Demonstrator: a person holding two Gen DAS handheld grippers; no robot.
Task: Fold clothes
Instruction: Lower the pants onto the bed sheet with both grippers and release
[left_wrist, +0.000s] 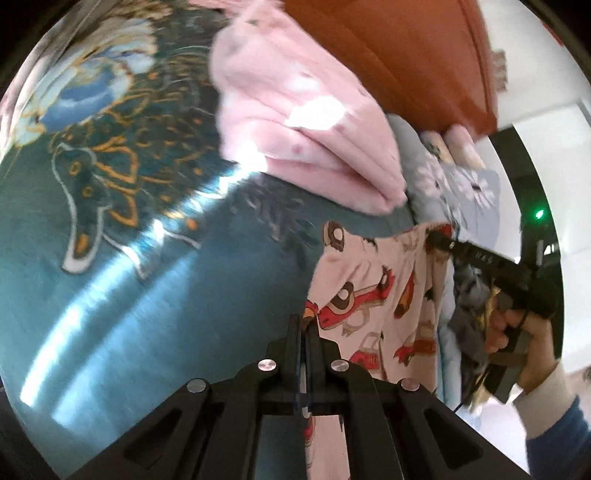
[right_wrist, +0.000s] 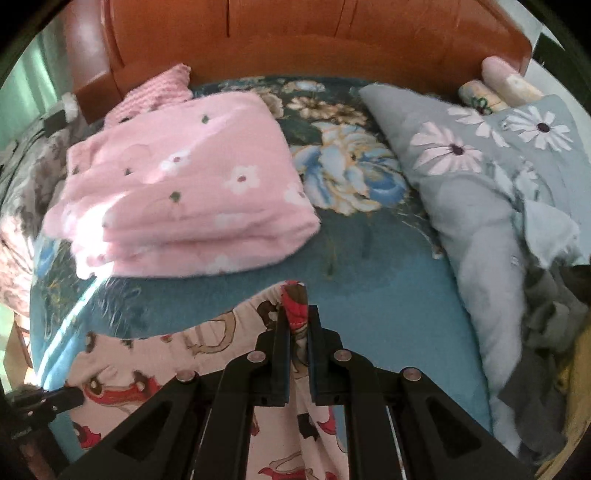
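Car-print pajama pants (left_wrist: 373, 291) (right_wrist: 207, 354), pale pink with red cartoon cars, held up above the bed by the waistband. Waistband edge runs roughly level between the two grippers; legs hang down from it, so long axis is vertical, waist up. Left gripper (left_wrist: 306, 325) clamped tight on one waistband corner, fabric pinched between the fingers. Right gripper (right_wrist: 298, 314) (left_wrist: 436, 236) closed on the other corner, red bunched cloth sticking up between its fingers. Right hand (left_wrist: 517, 332) wraps the handle, white cuff and blue sleeve behind it.

Under the pants: bed (right_wrist: 388, 295) (left_wrist: 110, 295) with a teal bedspread, big blue and cream flower print, sunlight streaks across it. Past the pants toward the headboard, a folded pink floral blanket (right_wrist: 184, 184) (left_wrist: 295, 122) lies on the bedspread, to the left in the right wrist view. Right of the pants, a grey daisy-print quilt (right_wrist: 480, 166) (left_wrist: 461, 184) is heaped along the bed edge, with a pile of dark grey clothes (right_wrist: 554, 314) at its near end. Orange-brown wooden headboard (right_wrist: 314, 37) (left_wrist: 388, 55) behind all of it, rolled pillows (right_wrist: 502, 81) at its right corner. White wall beyond the quilt in the left wrist view.
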